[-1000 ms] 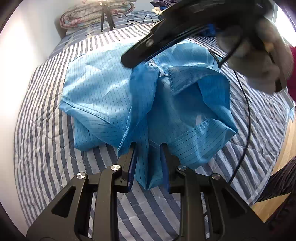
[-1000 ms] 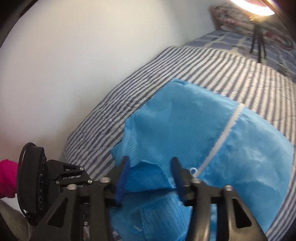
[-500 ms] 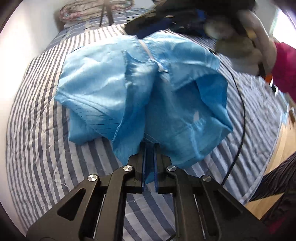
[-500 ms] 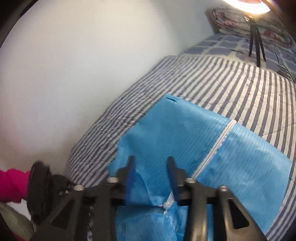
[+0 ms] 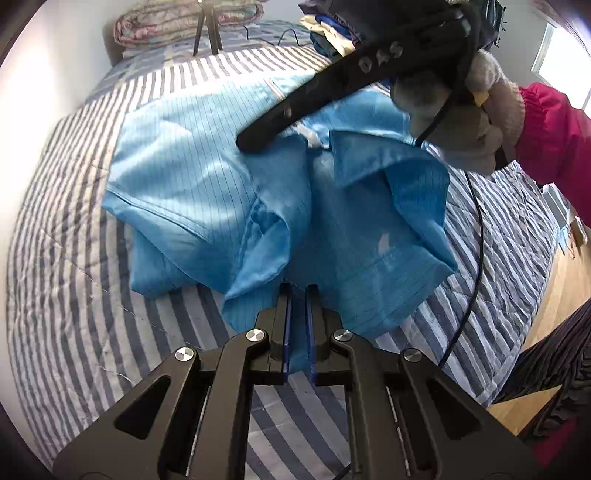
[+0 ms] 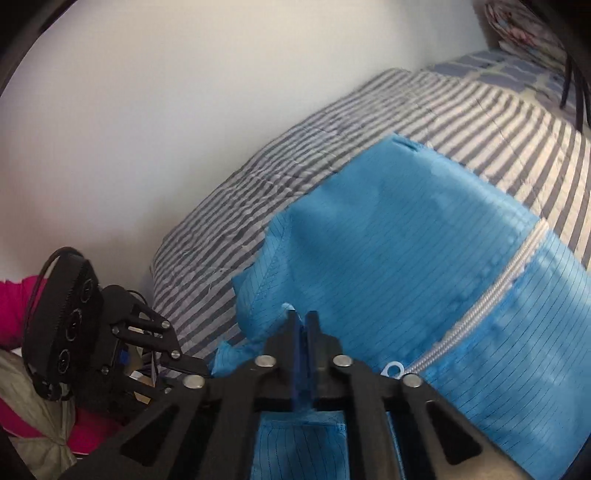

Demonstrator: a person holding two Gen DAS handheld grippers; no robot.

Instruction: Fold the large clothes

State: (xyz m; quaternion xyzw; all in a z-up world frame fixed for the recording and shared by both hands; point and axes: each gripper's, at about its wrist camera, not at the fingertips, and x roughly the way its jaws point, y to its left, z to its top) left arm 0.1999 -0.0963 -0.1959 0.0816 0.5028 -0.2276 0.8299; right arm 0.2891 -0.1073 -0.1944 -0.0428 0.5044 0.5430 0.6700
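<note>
A large light-blue pinstriped garment with a white zipper lies crumpled on the striped bedspread. My left gripper is shut on a hanging fold at the garment's near edge. My right gripper is shut on blue cloth near the collar and the zipper pull. In the left wrist view the right gripper reaches down onto the garment from the upper right, held by a gloved hand with a pink sleeve. In the right wrist view the left gripper shows at the lower left.
A white wall runs along the bed's far side. Tripod legs, a folded patterned quilt and a pile of clothes stand at the bed's head. A black cable hangs past the garment. Wooden floor lies right.
Both grippers closed on blue cloth, the left one first, the right one just now. The right gripper dropped back down onto the garment near the zipper pull.
</note>
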